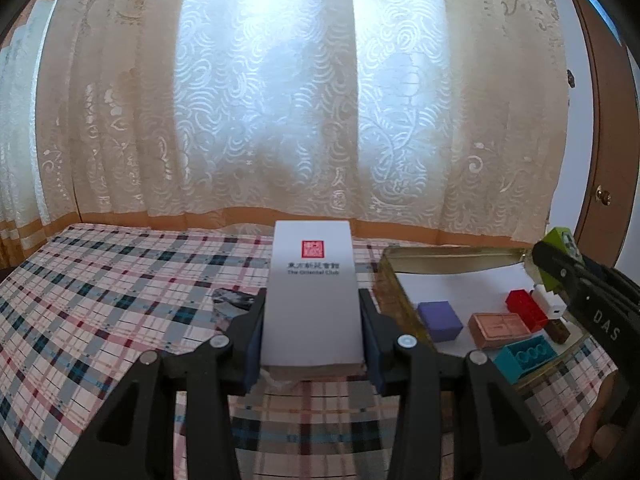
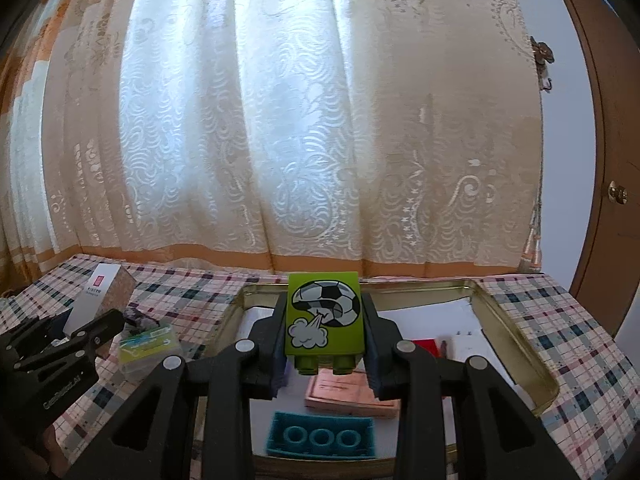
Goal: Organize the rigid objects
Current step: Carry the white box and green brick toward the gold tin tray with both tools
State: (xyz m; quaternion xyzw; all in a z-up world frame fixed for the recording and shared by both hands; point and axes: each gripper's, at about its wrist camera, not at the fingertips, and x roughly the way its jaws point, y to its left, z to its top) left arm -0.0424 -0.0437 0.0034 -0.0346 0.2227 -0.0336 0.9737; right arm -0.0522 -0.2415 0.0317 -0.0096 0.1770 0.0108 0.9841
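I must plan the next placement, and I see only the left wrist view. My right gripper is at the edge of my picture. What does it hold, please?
Observer: The right gripper is shut on a green block that has a soccer ball picture on its face.
Operator: Is this block over the tin tray?
Observer: Yes, it is raised above the tin tray, with the teal brick and the copper-colored box lying in the tray below it.
Operator: Is anything on the cloth left of the tray?
Observer: A small clear box with a green and yellow label sits there, near the tray's left wall.
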